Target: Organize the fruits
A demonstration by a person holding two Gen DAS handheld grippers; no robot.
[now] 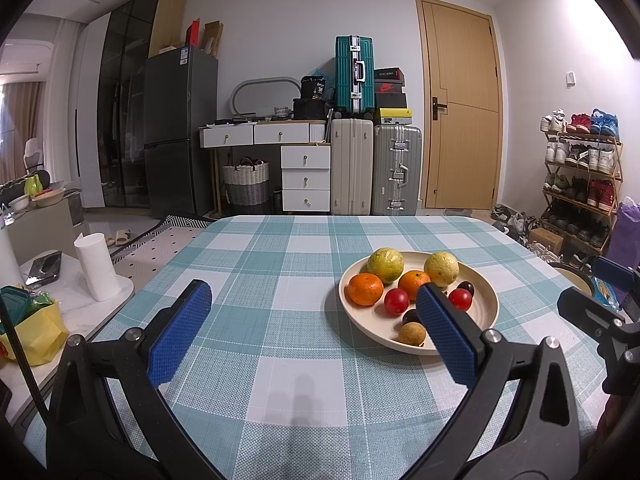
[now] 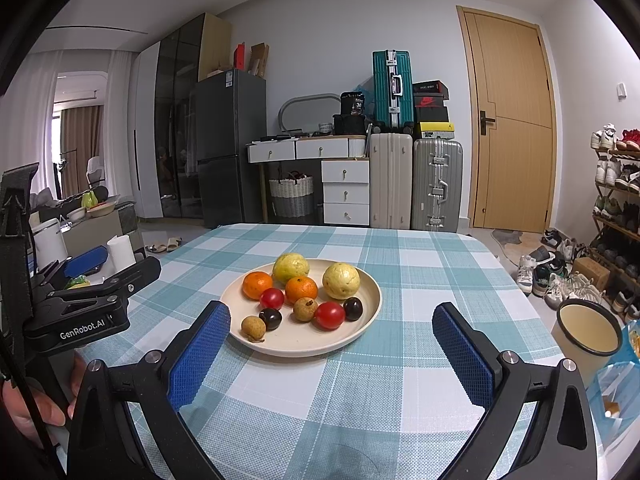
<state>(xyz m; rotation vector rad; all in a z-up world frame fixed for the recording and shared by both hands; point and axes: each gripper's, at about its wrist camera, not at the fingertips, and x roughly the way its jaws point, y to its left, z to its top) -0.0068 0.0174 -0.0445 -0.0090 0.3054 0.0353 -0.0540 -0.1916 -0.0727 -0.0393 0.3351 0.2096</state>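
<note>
both the left hand-held gripper (image 1: 314, 308) and right hand-held gripper (image 2: 332, 330) hover spread wide and empty before the plate (image 2: 360, 322) of fruit on the worktop (image 2: 280, 400), where the round, thin-skinned tomato (image 2: 329, 315) probably wants a gentle pinch across its middle.

Each black plastic hand-held gripper has two thick arms shaped like a big V. The left hand-held gripper (image 1: 314, 328) has bumpy blue rubber pads (image 1: 446, 340) and round silver screws (image 1: 491, 336). The right hand-held gripper (image 2: 332, 354) looks the same. White letters (image 2: 82, 330) at 9 o'clock in the right view say "GenRobot.AI". A thin black cable (image 2: 24, 396) hangs beside them.
</note>
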